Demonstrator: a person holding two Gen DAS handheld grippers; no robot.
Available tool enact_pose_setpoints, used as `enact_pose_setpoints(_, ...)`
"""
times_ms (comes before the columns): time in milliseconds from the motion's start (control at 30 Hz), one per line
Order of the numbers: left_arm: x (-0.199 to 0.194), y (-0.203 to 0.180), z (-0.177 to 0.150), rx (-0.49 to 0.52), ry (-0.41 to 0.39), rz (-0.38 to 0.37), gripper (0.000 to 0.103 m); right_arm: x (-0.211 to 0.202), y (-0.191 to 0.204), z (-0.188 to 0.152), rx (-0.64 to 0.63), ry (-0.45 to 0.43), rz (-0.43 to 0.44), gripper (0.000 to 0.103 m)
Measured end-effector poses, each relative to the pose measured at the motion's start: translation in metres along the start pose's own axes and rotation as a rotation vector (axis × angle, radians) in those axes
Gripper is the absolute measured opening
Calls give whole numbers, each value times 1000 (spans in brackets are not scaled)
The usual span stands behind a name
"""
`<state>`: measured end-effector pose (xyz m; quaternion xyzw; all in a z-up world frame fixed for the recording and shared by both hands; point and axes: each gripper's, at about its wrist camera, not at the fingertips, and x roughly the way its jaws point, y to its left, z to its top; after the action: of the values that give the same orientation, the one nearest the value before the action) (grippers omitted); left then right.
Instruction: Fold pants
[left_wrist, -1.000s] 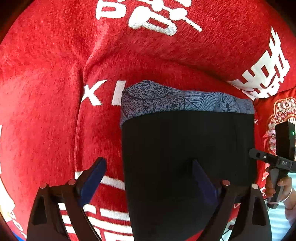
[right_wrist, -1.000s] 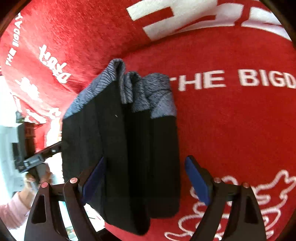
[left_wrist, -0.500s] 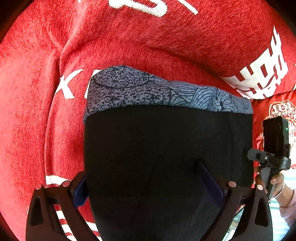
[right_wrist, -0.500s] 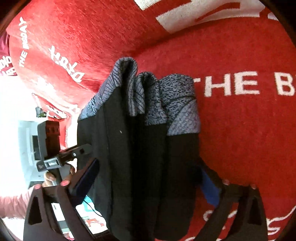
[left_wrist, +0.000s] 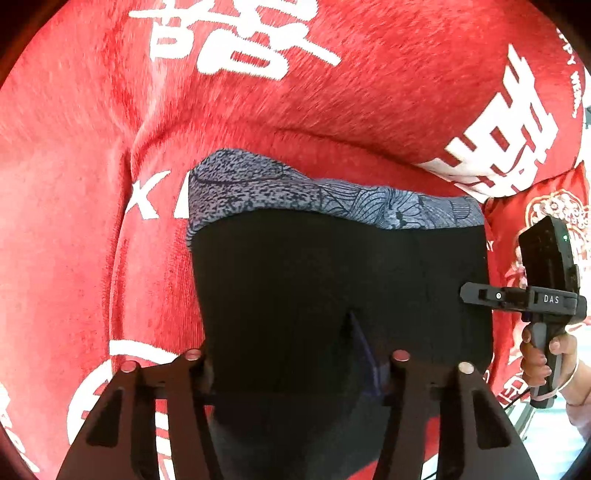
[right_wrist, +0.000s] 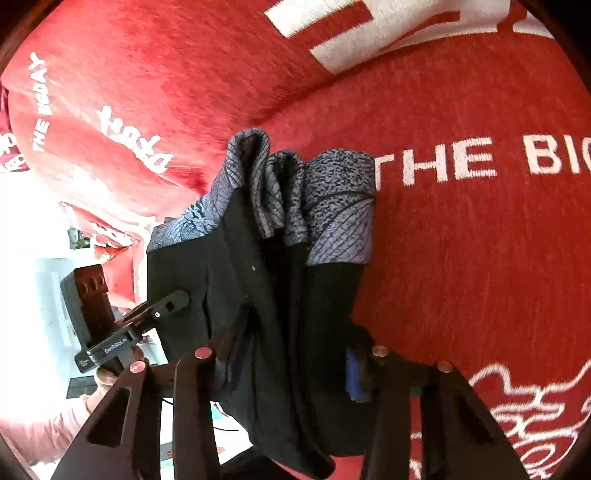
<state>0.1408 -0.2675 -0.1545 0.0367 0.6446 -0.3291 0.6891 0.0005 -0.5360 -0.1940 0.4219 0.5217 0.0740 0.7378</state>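
Pants (left_wrist: 340, 280), bunched in thick layers, pinched by both the left gripper (left_wrist: 295, 365) and right gripper (right_wrist: 284, 362), whose jaws just closed; risk: inner layers slipping, spoiling the fold.

Folded pants (left_wrist: 332, 288) lie on blanket (left_wrist: 74, 221), pillow (left_wrist: 546, 214) at right

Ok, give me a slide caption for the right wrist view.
Right gripper closed on folded black pants with a grey patterned waistband, above a red lettered blanket.
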Motion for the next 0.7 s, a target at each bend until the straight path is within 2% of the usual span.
enact_pose_setpoints(100, -14, -3, -6, 14, 4, 14, 52, -9, 5, -6, 13, -8, 31, 40)
enact_pose_setpoints(200, -31, -5, -16, 3, 14, 7, 52, -16, 12, -17, 17, -1, 56, 40)
enact_pose_setpoints(400, -58, -6, -48, 20, 40, 1, 52, -27, 21, -65, 41, 20, 88, 40)
enact_pose_setpoints(600, -65, 7, -89, 48, 89, -3, 52, -15, 12, -125, 112, 11, 99, 40)
enact_pose_setpoints(667, -60, 13, -99, 54, 99, 2, 52, -2, 11, -132, 130, 16, 81, 40)
enact_pose_setpoints(700, -52, 19, -106, 59, 103, 17, 56, 4, 9, -136, 129, 19, 62, 41)
